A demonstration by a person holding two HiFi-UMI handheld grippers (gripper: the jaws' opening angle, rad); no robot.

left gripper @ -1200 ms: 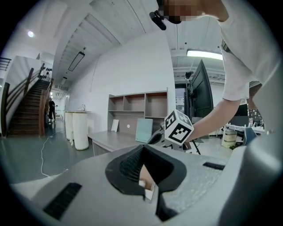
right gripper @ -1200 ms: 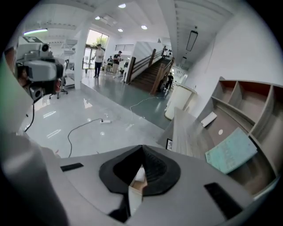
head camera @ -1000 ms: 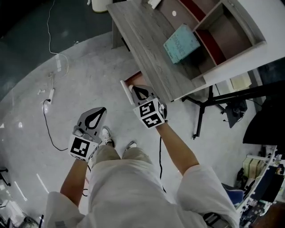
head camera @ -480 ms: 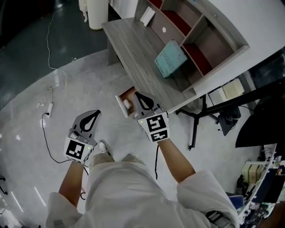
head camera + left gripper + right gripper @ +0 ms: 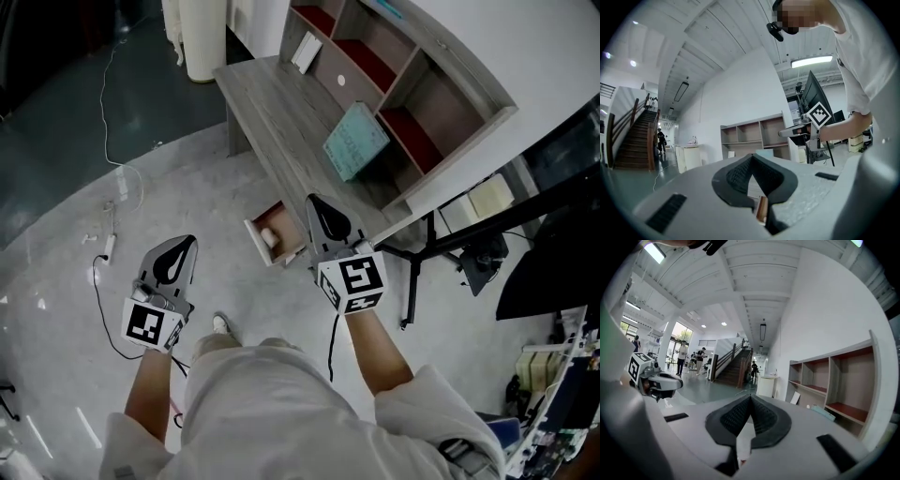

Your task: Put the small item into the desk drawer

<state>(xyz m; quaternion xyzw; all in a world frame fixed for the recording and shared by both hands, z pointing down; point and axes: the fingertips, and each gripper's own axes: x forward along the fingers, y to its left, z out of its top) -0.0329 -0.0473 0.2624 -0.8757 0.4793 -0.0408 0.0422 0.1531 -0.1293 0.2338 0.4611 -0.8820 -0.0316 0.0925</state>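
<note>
Right claw (image 5: 319,208) clenched, empty. Small item (image 5: 269,236) lies in open drawer (image 5: 255,241), just left of that claw, beneath desk (image 5: 281,112) edge. Left claw (image 5: 180,251) clenched, empty, drawer well to its right.

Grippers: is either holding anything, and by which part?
Nothing is held. The left gripper and right gripper both have jaws together and empty; the small white item lies in the open drawer.
</note>
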